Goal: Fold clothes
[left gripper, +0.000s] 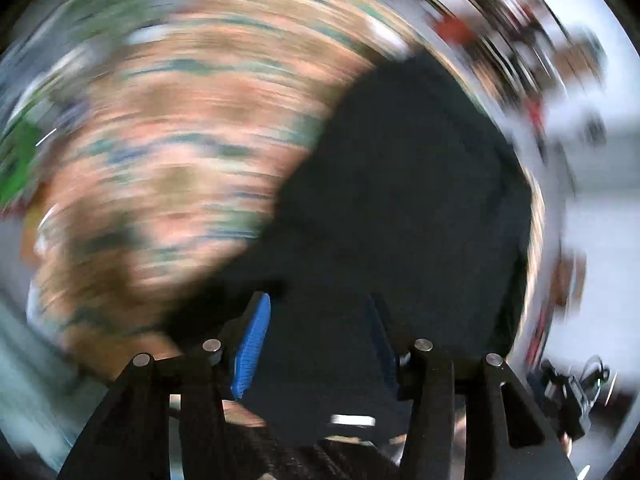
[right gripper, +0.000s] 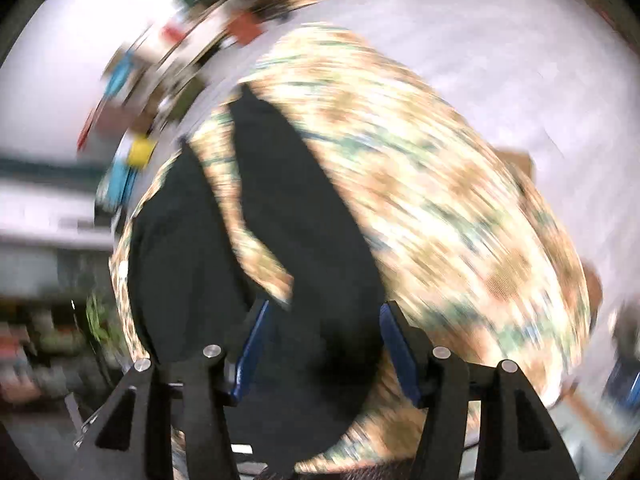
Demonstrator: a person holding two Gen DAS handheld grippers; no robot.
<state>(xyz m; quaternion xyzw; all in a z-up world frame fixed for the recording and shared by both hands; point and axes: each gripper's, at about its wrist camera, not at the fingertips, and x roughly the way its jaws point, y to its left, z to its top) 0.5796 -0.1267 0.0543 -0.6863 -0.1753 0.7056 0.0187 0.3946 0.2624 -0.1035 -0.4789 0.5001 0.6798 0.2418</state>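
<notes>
Both claws point(left gripper: 316, 344) point(right gripper: 326, 348) open, pointing down.

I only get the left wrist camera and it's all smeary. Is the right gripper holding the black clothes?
Observer: No. The right gripper has its jaws open, with nothing pinched.
Child: What do the clothes look like there?
Observer: The clothes show two black parts, with a strip of patterned cloth between them.
Child: Anything else?
Observer: A yellow thing past the cloth's edge, too blurred to name.
</notes>
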